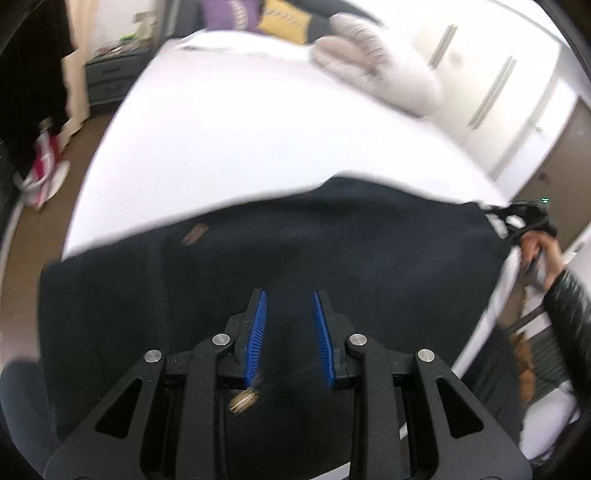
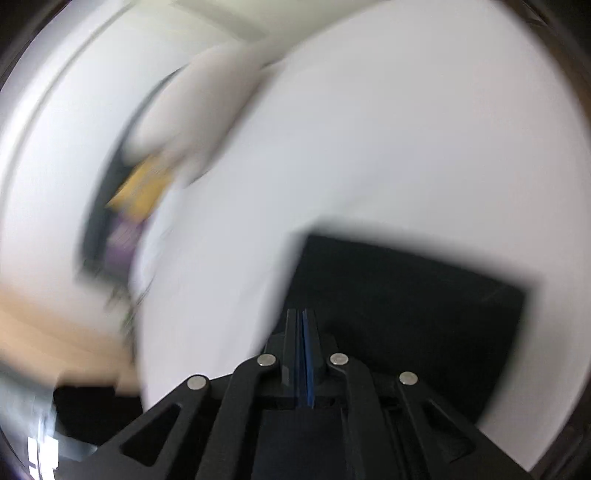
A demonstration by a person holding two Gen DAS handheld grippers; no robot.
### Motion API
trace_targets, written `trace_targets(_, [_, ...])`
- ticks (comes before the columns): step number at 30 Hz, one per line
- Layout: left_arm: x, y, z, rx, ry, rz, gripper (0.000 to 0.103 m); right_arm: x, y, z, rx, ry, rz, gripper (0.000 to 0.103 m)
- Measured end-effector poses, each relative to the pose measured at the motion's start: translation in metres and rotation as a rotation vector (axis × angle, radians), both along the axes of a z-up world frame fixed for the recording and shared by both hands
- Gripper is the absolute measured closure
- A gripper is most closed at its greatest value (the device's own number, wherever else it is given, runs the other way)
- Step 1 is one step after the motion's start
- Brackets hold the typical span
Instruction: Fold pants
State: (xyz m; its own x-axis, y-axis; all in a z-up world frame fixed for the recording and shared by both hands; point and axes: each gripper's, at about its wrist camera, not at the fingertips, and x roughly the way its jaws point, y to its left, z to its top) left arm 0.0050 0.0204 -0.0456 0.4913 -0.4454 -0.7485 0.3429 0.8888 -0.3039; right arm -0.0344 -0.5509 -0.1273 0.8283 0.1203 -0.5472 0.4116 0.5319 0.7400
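Dark navy pants (image 1: pixel 295 243) lie spread across the near part of a white bed (image 1: pixel 240 129); a small brown label shows near their left side. My left gripper (image 1: pixel 289 295) hovers over the pants with its blue pads apart, holding nothing. My right gripper (image 1: pixel 517 218) shows at the pants' right corner in the left wrist view. In the blurred right wrist view it (image 2: pixel 302 314) has its jaws closed, at the edge of the dark pants (image 2: pixel 406 295). Whether cloth is pinched between them is not visible.
Grey-white pillows (image 1: pixel 373 70), a yellow cushion (image 1: pixel 284 18) and a purple one (image 1: pixel 227 14) lie at the head of the bed. A grey nightstand (image 1: pixel 110 77) stands far left. White wardrobe doors (image 1: pixel 491 85) run along the right. Brown floor is at the left.
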Motion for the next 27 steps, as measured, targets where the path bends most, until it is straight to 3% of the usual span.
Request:
trace_targets(3, [0.025,-0.05,0.012,-0.011,-0.002,-0.132,0.078,0.032,0.094,-0.009,0.07,-0.05,0.285,0.097])
trace_targets(6, [0.062,-0.095,0.0,-0.082,0.059,-0.221,0.078,0.066,0.162,-0.038,0.186,-0.016,0.432,0.097])
trace_targets(9, [0.103,-0.118,-0.033,-0.068,0.155,-0.197,0.078,0.09,0.2,-0.069,0.203,0.101,0.505,0.098])
trace_targets(10, [0.113,-0.118,-0.043,-0.069,0.18,-0.175,0.078,0.103,0.2,-0.076,0.214,0.119,0.501,0.103])
trace_targets(12, [0.13,-0.114,-0.055,-0.109,0.207,-0.162,0.078,0.128,0.171,-0.079,0.265,0.099,0.469,0.103])
trace_targets(15, [0.139,-0.111,-0.058,-0.107,0.184,-0.184,0.078,0.132,0.144,-0.075,0.193,0.093,0.395,0.103])
trace_targets(18, [0.148,-0.1,-0.063,-0.172,0.194,-0.169,0.081,0.105,0.056,-0.081,0.213,0.071,0.254,0.103])
trace_targets(22, [0.153,-0.069,-0.069,-0.246,0.223,-0.09,0.084,0.052,0.004,-0.085,0.167,0.089,0.052,0.103])
trace_targets(25, [0.152,-0.044,-0.063,-0.152,0.153,0.015,0.084,0.024,-0.01,-0.064,0.113,0.152,-0.081,0.103])
trace_targets(26, [0.148,-0.031,-0.058,-0.084,0.134,0.087,0.084,0.012,-0.005,-0.052,0.084,0.159,-0.072,0.098])
trace_targets(27, [0.146,-0.025,-0.057,-0.082,0.132,0.114,0.084,0.008,0.014,-0.041,0.069,0.129,-0.024,0.095])
